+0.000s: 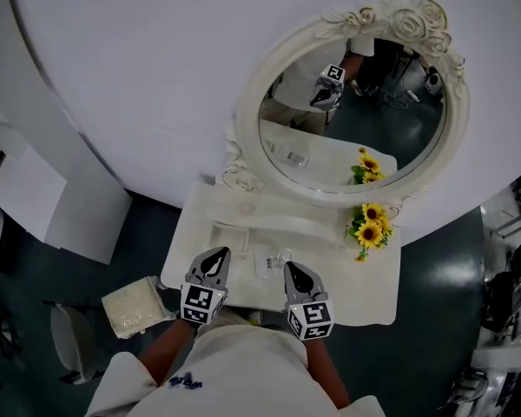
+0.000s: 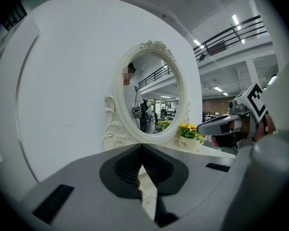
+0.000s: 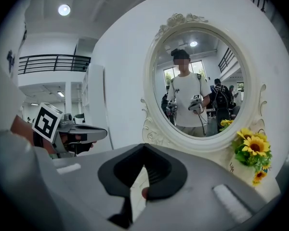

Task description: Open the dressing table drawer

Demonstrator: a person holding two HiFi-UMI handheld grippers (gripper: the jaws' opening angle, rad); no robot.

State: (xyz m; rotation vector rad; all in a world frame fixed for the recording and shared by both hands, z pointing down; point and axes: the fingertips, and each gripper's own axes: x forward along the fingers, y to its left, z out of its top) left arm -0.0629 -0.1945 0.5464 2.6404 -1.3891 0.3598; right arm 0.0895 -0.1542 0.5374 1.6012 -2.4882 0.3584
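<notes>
Both pairs of jaws are closed tip to tip with nothing between them: the left gripper point(image 1: 215, 255) and the right gripper point(image 1: 293, 268) hover side by side over the near edge of the dressing table point(image 1: 373, 307), pointing towards the mirror point(image 1: 247, 102).

No view shows the drawer itself. It most likely sits in the table's front face, under the near edge of the top and below the 2 grippers, where the person's body and the overhang hide it.

Judging by the table, it should be a light, rigid box of painted wood that slides rather than lifts. A small knob or pull at the middle of the front would be the place to grip. The glossy cream paint looks slick, so closed jaws would have to open first and then pinch squarely behind the knob, drawing straight back to keep the drawer from jamming.

Everything here is smooth and pale. The top has rounded corners, and the oval mirror has a carved frame of scrolls and roses. A small pot of sunflowers point(image 1: 371, 224) stands at the right of the top — the one bright, soft thing on it — and a clear crinkled packet point(image 1: 269, 261) lies just ahead of the grippers. A stool point(image 1: 135, 307) with a nubbly cream cushion stands to the left.
</notes>
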